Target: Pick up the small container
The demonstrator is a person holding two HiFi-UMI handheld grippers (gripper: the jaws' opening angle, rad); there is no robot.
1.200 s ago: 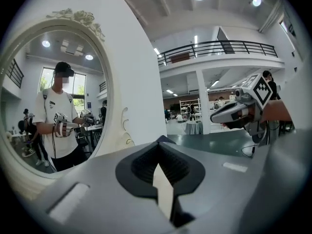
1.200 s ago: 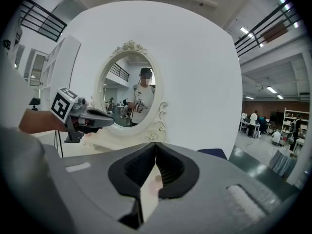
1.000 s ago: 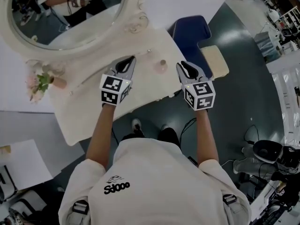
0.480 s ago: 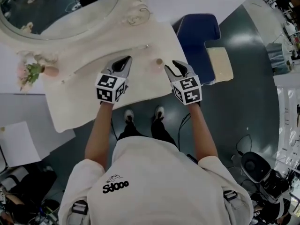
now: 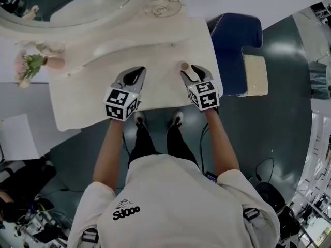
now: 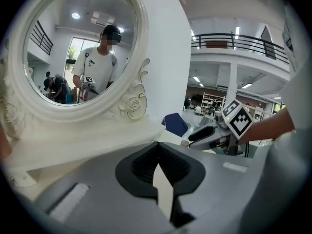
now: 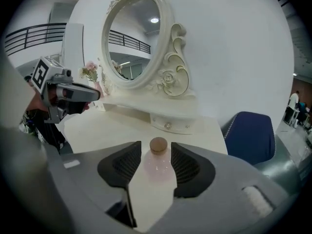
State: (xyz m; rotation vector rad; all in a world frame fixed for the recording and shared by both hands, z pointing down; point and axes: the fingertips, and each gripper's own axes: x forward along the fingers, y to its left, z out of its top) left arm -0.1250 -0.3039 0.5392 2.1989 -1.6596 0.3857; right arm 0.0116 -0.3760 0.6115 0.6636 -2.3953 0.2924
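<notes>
A sprig of pink flowers (image 5: 30,66) stands at the left end of the cream desk (image 5: 83,105), below the oval mirror (image 6: 73,48). The left gripper (image 6: 157,146) hovers over the desk's front part, its jaws together with nothing between them. To its right, the small container (image 7: 158,156), pink with a cork top, stands upright on the desk between the jaws of the right gripper (image 5: 190,72), which are opening, pads just clear of it. A blue chair (image 5: 235,40) sits beyond the desk's right edge.
</notes>
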